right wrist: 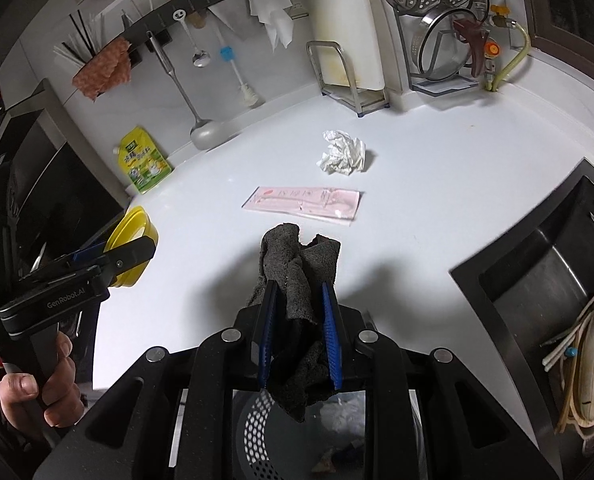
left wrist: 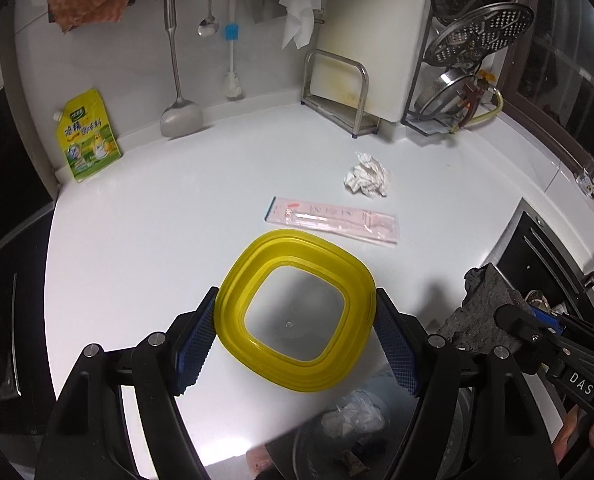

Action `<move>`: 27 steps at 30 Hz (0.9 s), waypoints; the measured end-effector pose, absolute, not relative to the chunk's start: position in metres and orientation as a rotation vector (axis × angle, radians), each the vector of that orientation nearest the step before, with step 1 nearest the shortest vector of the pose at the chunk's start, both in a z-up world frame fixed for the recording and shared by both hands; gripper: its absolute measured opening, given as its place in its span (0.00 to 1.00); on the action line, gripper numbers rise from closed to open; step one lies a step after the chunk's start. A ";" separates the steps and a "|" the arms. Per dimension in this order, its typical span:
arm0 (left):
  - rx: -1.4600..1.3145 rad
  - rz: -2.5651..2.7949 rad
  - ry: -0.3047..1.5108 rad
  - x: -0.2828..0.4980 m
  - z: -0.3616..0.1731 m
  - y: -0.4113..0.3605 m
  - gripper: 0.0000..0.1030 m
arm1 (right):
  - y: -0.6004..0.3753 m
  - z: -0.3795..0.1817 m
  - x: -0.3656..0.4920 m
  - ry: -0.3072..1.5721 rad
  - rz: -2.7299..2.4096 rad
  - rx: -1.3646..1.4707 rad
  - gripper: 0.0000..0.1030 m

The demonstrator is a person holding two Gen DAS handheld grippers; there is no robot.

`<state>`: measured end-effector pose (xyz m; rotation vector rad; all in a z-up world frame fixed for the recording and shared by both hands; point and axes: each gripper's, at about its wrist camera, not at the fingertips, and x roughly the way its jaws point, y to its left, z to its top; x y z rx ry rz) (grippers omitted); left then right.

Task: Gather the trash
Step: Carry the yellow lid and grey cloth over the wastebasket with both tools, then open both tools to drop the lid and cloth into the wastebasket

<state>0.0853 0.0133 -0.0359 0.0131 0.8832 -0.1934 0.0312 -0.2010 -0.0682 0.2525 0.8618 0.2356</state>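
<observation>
Left wrist view looks over the white surface (left wrist: pixel 145 216), broadest thing in sight, running back to a wall hung with utensils. At its near edge a dark bin (right wrist: pixel 297 432) sits below both tools, holding what looks like crumpled plastic, though the view there is dim. The left tool (left wrist: pixel 296 312) clamps a yellow lid (left wrist: pixel 296 312) by its two opposite edges (clear centre panel, blue pads tight on the rim) above the surface. The right tool (right wrist: pixel 297 304) pinches a dark grey rag (right wrist: pixel 299 264), which droops toward the bin. Farther back on the surface lies a pink flat packet (left wrist: pixel 331 220), and just beyond it, apart, a crumpled white paper ball (left wrist: pixel 368 176).
</observation>
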 end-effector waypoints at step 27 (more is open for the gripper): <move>0.032 -0.198 0.994 -0.006 -0.074 -0.031 0.70 | -0.225 -0.106 -0.046 0.965 0.271 0.225 0.21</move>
